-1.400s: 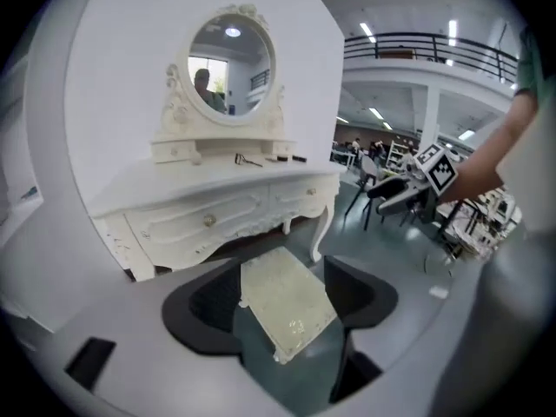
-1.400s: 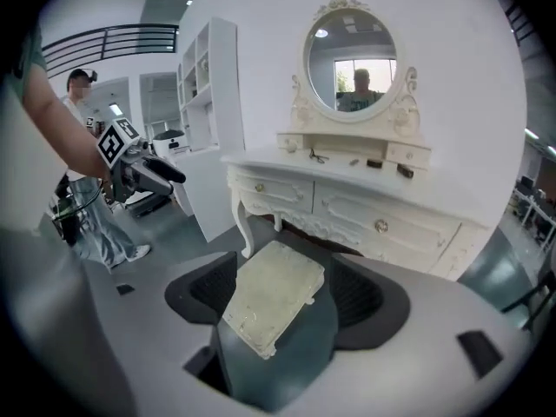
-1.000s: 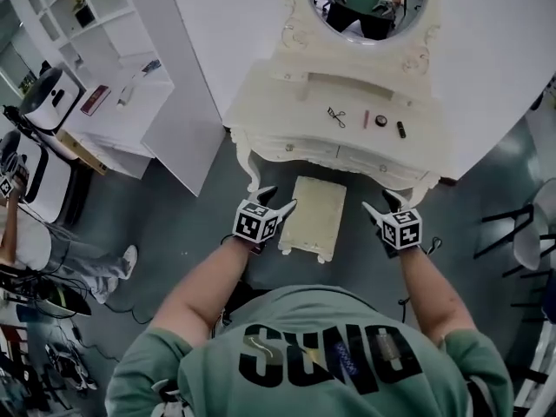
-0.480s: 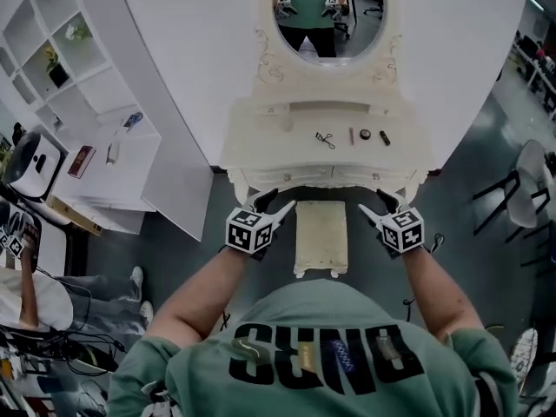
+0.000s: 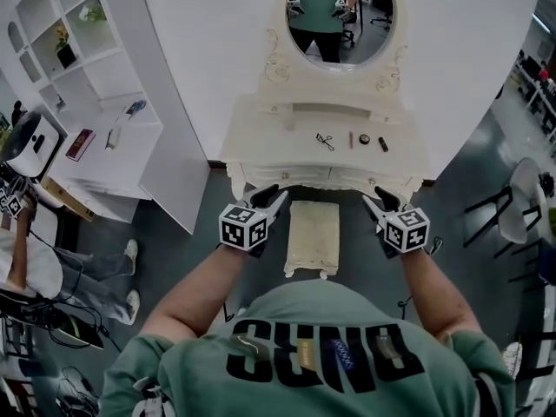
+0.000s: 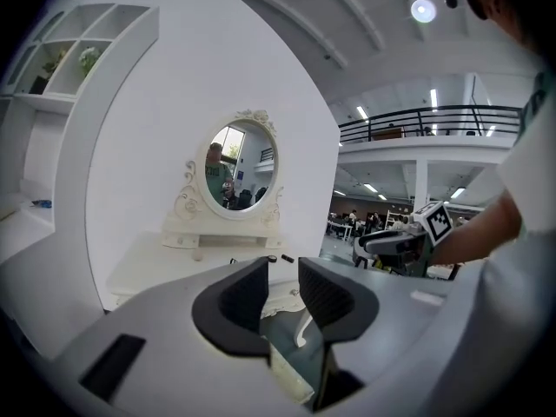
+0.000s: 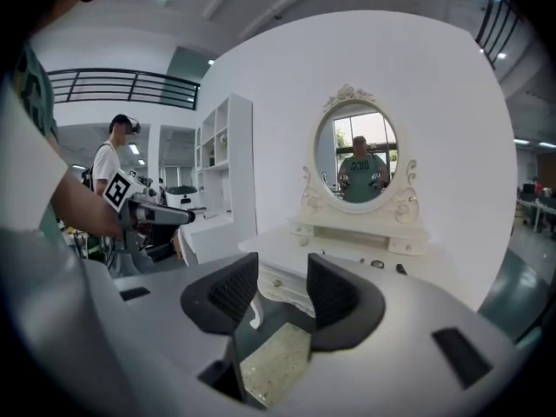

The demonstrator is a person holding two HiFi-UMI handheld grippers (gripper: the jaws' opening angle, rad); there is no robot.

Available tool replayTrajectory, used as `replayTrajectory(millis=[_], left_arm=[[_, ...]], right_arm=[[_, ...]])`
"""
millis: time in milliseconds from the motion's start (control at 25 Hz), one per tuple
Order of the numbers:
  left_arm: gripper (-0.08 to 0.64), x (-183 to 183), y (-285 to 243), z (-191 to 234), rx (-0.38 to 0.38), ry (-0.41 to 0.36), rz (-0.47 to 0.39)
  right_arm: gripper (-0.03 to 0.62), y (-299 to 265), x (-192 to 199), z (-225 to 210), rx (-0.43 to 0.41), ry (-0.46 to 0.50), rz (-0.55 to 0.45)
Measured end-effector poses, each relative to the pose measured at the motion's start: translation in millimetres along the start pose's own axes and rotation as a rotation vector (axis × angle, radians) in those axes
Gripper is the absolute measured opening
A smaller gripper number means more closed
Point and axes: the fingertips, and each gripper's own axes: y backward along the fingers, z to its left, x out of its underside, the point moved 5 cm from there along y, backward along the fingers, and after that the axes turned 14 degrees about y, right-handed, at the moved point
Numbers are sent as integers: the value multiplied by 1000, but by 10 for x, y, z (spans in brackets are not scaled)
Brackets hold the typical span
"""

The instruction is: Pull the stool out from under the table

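The cream stool [image 5: 313, 237] stands on the grey floor, its far end at the front of the white dressing table [image 5: 261, 142]. My left gripper [image 5: 273, 196] hovers in the air to the left of the stool, and my right gripper [image 5: 379, 198] to its right. Both sets of jaws are closing with nothing between them. In the left gripper view the left gripper [image 6: 283, 272] points at the table, with the stool [image 6: 288, 372] far below the jaws. In the right gripper view the right gripper [image 7: 282, 272] frames the stool [image 7: 274, 363] the same way.
An oval mirror [image 5: 339, 11] tops the table, and a few small items [image 5: 365, 139] lie on it. A white shelf unit [image 5: 113, 137] stands at the left, with a person [image 5: 26, 259] beyond it. Chairs [image 5: 512, 207] stand at the right.
The fingers of both grippers have drawn closer together. The head view has swung, so the dressing table now sits straight ahead. The grippers remain on either side of the stool.
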Motion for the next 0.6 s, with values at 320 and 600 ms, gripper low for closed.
replayTrajectory(millis=[320, 600], left_arm=[[15, -89, 44, -105, -4, -10, -35], [9, -137, 80, -101, 2, -28, -51]], right_arm=[[68, 17, -83, -48, 33, -5, -32], [-6, 6, -189, -7, 35, 36, -53]])
